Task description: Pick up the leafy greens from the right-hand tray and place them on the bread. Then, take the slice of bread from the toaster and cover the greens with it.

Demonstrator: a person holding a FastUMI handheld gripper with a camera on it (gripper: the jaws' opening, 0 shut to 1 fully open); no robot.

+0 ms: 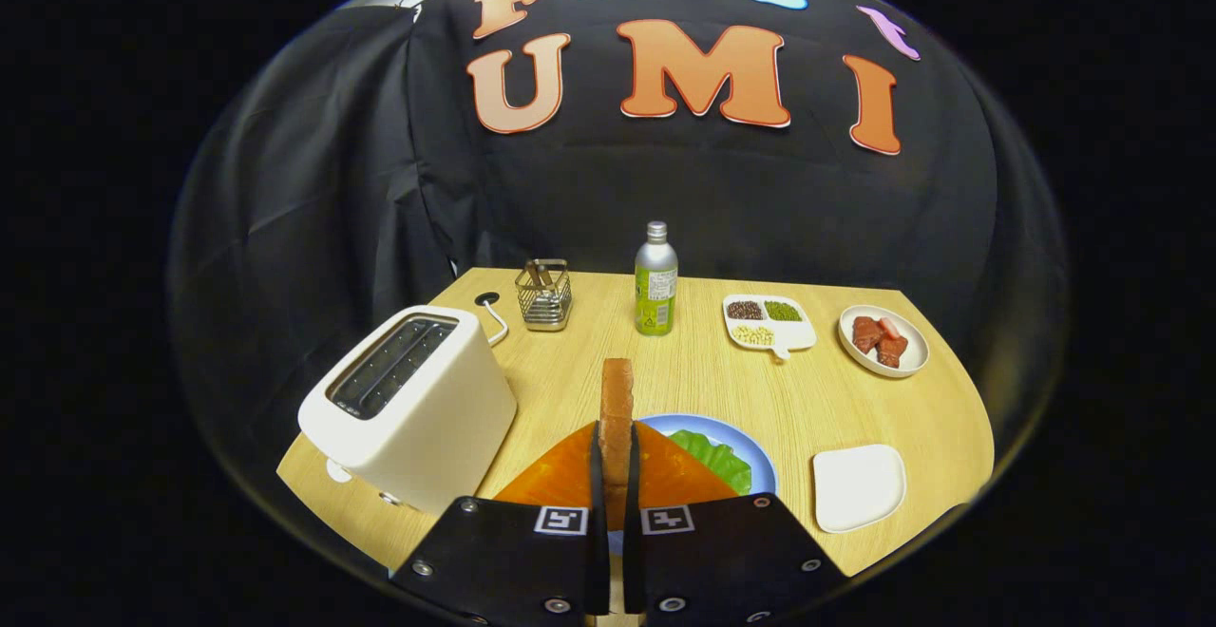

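Note:
My gripper [616,456] is shut on a slice of bread [617,408], which stands on edge between both fingers and rises above them. Below and just beyond the fingers lies a blue plate [750,451] carrying leafy greens [714,456]; the bread under the greens is hidden by the fingers. The white toaster [410,404] stands to the left of the fingers, its two slots looking empty. A white square tray [858,486] sits to the right of the plate with nothing on it.
At the back of the wooden table [836,399] stand a wire basket [544,294], a green-labelled bottle [655,280], a divided dish of beans [768,323] and a plate of meat pieces [883,340]. The toaster's cord [494,318] runs behind it.

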